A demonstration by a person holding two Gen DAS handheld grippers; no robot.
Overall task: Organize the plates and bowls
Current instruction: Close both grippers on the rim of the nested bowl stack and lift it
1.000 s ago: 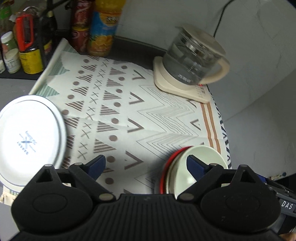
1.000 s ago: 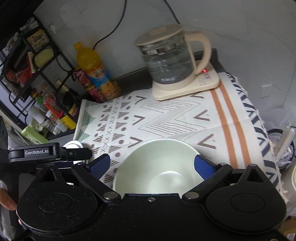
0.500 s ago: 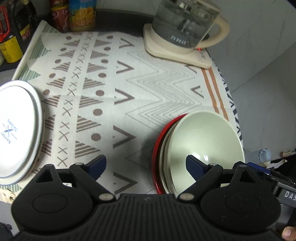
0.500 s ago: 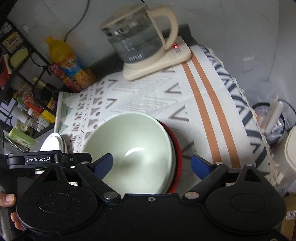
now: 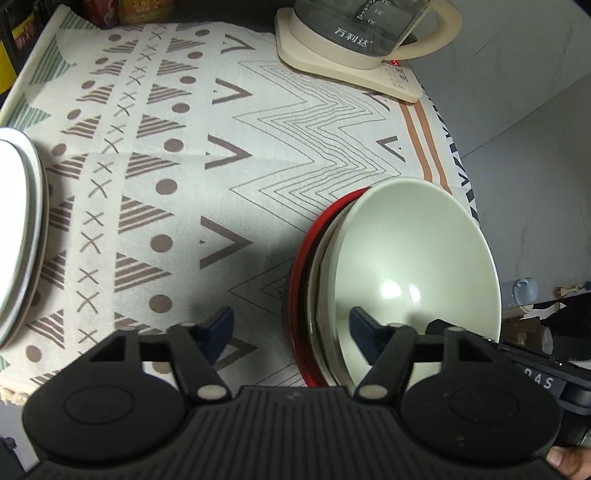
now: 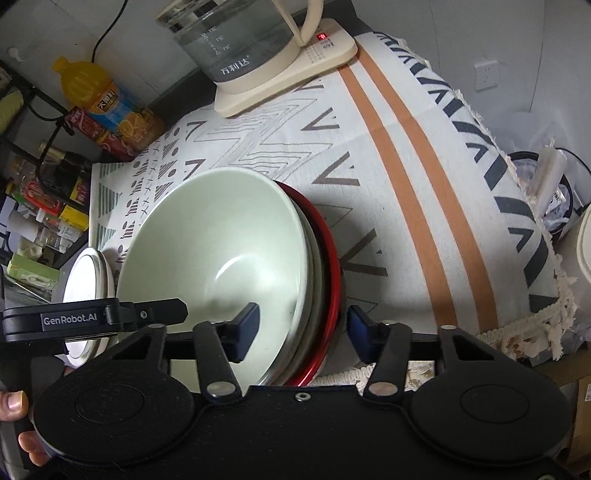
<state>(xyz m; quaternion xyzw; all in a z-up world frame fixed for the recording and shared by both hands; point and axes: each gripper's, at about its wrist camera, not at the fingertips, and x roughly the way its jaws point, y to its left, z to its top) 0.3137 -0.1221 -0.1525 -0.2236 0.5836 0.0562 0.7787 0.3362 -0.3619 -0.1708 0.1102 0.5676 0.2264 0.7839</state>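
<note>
A stack of bowls sits near the front right of the patterned cloth: a pale green bowl (image 5: 417, 258) (image 6: 218, 243) on top, a red bowl (image 5: 306, 258) (image 6: 328, 258) at the bottom. My left gripper (image 5: 291, 328) is open; its fingers straddle the stack's left rim, one inside the green bowl. My right gripper (image 6: 301, 328) is open; its fingers straddle the stack's right rim, apart from it. White plates (image 5: 18, 236) (image 6: 86, 273) lie at the cloth's left edge.
A glass kettle (image 6: 251, 40) (image 5: 369, 26) stands on its base at the back right. An orange juice bottle (image 6: 107, 107), cans and a rack of jars stand at the back left. The cloth's fringed edge (image 6: 532, 321) hangs off the table at the right.
Both grippers moved in closer and lower over the bowl stack. The fingers of both have narrowed and now straddle the stack's rims.
</note>
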